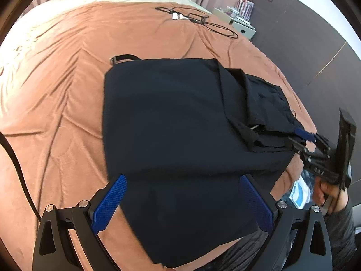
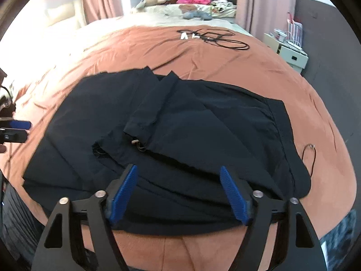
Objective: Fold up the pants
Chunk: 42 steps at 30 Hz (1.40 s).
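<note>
Dark navy pants (image 1: 171,117) lie folded into a wide block on the orange-brown bedspread (image 1: 56,94). A second layer with a drawstring end (image 2: 137,144) lies on top toward one side of the pants (image 2: 203,122). My left gripper (image 1: 182,178) is open, its blue pads (image 1: 110,203) spread wide over the near edge of the cloth with nothing pinched. My right gripper (image 2: 178,168) is also open, hovering over the near hem. In the left wrist view the right gripper (image 1: 303,135) sits at the pants' right edge. The left gripper (image 2: 19,126) shows at the far left of the right wrist view.
Black cables and white plugs (image 1: 194,19) lie far up the bed, with soft toys (image 2: 196,13) and pillows beyond. A white bedside table (image 2: 291,54) stands at the right by the dark wall. A thin cord loop (image 2: 308,155) lies beside the pants. A person's hand (image 1: 327,192) holds the right gripper.
</note>
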Each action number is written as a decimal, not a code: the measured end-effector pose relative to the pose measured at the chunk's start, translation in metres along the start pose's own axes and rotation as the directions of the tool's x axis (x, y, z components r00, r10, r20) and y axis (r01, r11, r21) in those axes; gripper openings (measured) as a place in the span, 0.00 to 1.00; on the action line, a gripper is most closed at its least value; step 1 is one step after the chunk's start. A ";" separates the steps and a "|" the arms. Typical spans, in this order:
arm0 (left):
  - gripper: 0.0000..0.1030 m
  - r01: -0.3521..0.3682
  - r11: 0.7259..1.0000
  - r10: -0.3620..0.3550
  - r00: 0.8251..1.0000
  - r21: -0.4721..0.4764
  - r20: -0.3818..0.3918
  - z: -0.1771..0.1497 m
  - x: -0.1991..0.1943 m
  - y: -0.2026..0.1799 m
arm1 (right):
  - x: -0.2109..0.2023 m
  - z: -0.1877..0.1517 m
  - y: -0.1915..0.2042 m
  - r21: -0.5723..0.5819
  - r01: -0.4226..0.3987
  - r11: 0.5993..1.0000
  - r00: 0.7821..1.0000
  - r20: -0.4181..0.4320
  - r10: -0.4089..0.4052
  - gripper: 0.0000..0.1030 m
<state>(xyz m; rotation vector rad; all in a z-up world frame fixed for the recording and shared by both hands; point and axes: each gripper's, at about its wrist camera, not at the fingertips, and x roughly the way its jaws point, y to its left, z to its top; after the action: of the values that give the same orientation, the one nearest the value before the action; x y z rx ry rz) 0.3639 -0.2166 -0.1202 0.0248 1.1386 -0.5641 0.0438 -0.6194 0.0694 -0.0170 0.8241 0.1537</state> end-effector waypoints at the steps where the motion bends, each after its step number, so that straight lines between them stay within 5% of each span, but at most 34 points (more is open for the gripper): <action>1: 0.98 -0.012 1.000 0.012 1.000 -0.006 0.002 -0.001 -0.001 0.003 | 0.004 0.004 0.003 -0.016 0.009 1.000 1.000 -0.007 -0.009 0.69; 22: 0.98 -0.054 0.995 0.062 0.994 -0.087 0.087 -0.026 -0.005 0.041 | 0.069 0.033 0.057 -0.381 0.080 0.921 0.979 -0.146 -0.145 0.58; 25: 0.98 -0.044 0.994 0.054 0.993 -0.096 0.105 -0.028 -0.005 0.043 | 0.074 0.036 0.058 -0.401 0.083 0.912 0.978 -0.142 -0.151 0.46; 27: 0.98 -0.055 0.992 0.069 0.990 -0.113 0.125 -0.030 -0.007 0.047 | 0.074 0.034 0.059 -0.405 0.078 0.911 0.979 -0.144 -0.147 0.24; 29: 0.98 -0.053 0.989 0.075 0.984 -0.140 0.159 -0.032 -0.011 0.051 | 0.076 0.034 0.061 -0.409 0.070 0.910 0.979 -0.148 -0.141 0.13; 33: 0.97 -0.055 0.984 0.083 0.982 -0.167 0.169 -0.034 -0.009 0.055 | 0.068 0.049 0.041 -0.307 0.026 0.951 0.987 -0.144 -0.074 0.04; 42: 0.87 -0.032 0.981 0.064 0.984 -0.194 0.164 -0.036 0.000 0.057 | 0.044 0.072 -0.035 -0.024 -0.018 1.000 0.998 -0.067 0.017 0.03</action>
<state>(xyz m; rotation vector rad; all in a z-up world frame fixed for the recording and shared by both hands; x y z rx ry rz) 0.3585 -0.1567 -0.1502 -0.1575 1.0189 -0.4040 0.1307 -0.6434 0.0843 -0.0383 0.8894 0.1806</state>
